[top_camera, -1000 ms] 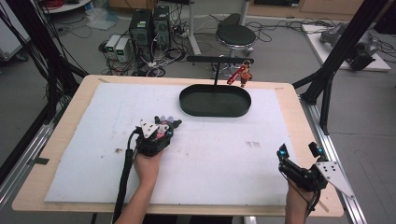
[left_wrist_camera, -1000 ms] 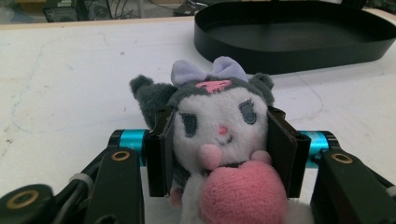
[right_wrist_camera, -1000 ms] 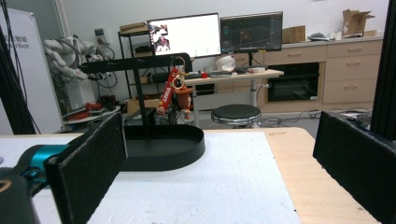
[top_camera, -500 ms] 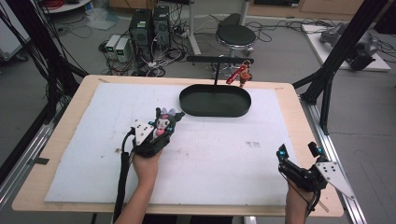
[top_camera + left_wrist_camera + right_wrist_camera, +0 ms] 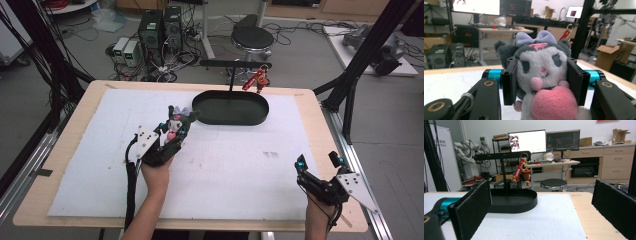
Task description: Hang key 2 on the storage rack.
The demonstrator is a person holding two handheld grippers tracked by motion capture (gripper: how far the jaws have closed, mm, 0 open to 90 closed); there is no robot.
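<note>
Near tray (image 5: 231,119): left gripper (image 5: 172,131) clamped on plush toy (image 5: 541,75); at table (image 5: 320,115) corner, right gripper (image 5: 318,163) spread wide, holding nothing.

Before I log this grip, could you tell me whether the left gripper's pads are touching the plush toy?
Touching. In the left gripper view, both pads of the left gripper press against the plush toy's cheeks, with no gap.

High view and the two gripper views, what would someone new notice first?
First the plush toy, grey and white with a lilac bow and a pink heart, clamped in the left gripper above the white mat near the table's middle. Next the black oval tray at the far edge, its stand dangling a red keychain. The right gripper waits open at the near right corner.
</note>
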